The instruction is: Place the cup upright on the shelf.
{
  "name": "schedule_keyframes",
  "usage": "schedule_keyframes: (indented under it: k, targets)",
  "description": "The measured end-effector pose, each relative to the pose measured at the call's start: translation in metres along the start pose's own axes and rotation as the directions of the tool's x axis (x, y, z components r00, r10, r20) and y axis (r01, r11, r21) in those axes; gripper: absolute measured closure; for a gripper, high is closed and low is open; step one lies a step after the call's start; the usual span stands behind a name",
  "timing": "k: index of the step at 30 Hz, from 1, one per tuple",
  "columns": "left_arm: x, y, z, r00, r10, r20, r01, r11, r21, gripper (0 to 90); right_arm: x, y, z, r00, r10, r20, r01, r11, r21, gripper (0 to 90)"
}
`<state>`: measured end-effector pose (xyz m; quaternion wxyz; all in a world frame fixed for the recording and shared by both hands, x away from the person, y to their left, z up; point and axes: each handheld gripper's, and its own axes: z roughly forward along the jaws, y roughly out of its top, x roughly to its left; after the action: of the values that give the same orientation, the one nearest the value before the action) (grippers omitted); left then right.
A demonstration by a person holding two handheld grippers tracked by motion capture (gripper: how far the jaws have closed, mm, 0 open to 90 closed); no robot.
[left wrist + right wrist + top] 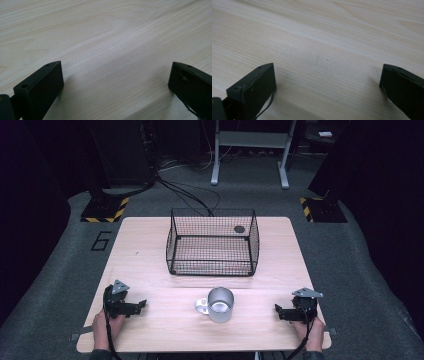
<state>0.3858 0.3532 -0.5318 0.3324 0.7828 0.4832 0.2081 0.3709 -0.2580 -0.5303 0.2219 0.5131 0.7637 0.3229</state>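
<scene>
From the high view, the metal mug (220,304) stands upright near the middle of the table's (150,250) near edge, its handle pointing toward the left edge, so the left gripper (141,305) faces the handle side while the right gripper (278,310) faces the plain wall. Both rest by the near corners, aimed inward at the mug and about equally far from it — the handle is what tips the choice toward the left hand. Beyond the mug, toward the far edge, sits the wire basket (212,242), open-topped and apart from the mug, with bare wood between them and on either side for a sweep. In the left gripper view the jaws stand spread wide over bare wood grain, nothing between them. In the right gripper view the jaws are likewise spread wide and hold nothing — just tabletop ahead, low and close to the surface.
</scene>
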Motion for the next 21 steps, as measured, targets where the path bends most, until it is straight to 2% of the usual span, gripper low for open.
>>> schedule_keyframes:
  k: [5,6,14,15,16,19,20,21]
  targets:
    - [-0.0005,-0.0004,0.0004,1.0,-0.003,-0.004,0.003,1.0,-0.008,0.0,-0.0001,0.0,0.0,1.0,0.0,0.0,0.0,1.0,0.0,0.1]
    - [-0.0003,-0.0001,-0.0006,1.0,-0.002,-0.002,0.002,1.0,0.004,0.0,0.0,0.0,0.0,1.0,0.0,-0.001,0.0,1.0,-0.001,0.1]
    - [-0.0005,-0.0004,-0.0012,1.0,-0.005,-0.003,0.005,1.0,0.006,0.1,0.0004,0.0008,-0.0006,1.0,-0.002,0.004,0.002,1.0,0.008,0.0]
    - [-0.0006,-0.0006,-0.0009,1.0,-0.006,-0.004,0.006,1.0,0.002,0.1,0.0016,0.0011,-0.0003,0.9999,0.009,0.007,-0.009,1.0,0.001,0.0]
    - [-0.0004,-0.0004,-0.0011,1.0,-0.005,-0.002,0.005,1.0,0.006,0.1,0.0011,0.0012,-0.0012,0.9999,-0.009,0.007,0.009,1.0,0.005,0.0]
    - [-0.0003,-0.0004,-0.0012,1.0,-0.004,-0.002,0.004,1.0,0.006,0.0,0.002,0.0009,-0.0032,1.0,-0.003,0.005,0.003,1.0,-0.004,0.0]
    - [-0.0004,-0.0004,-0.0011,1.0,-0.005,-0.002,0.005,1.0,0.006,0.0,0.0032,0.001,-0.0049,0.9998,0.018,-0.013,-0.019,1.0,-0.011,0.0]
    - [-0.0003,-0.0004,-0.0012,1.0,-0.004,-0.002,0.004,1.0,0.006,0.0,0.0032,0.0012,-0.0065,0.9995,0.02,-0.025,-0.021,1.0,-0.012,0.0]
